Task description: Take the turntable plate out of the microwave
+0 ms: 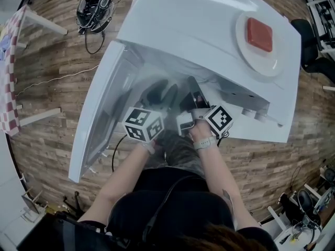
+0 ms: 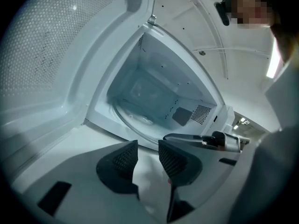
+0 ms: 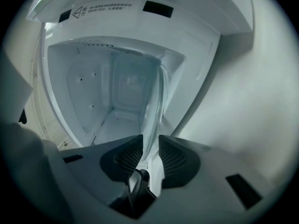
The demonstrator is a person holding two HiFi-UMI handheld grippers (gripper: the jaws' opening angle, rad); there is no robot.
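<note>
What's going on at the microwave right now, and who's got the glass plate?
A person is working at the open microwave with a claw in each hand. The right claw is closed on the rim of the glass turntable plate, which shows edge-on between its jaws and reaches back into the cavity. The left claw is open with nothing between its jaws, just in front of the opening. The plate is not yet out.

support: microwave top (image 1: 199, 20) | directly on it: white plate (image 1: 251, 59) with red block (image 1: 259, 34)
</note>
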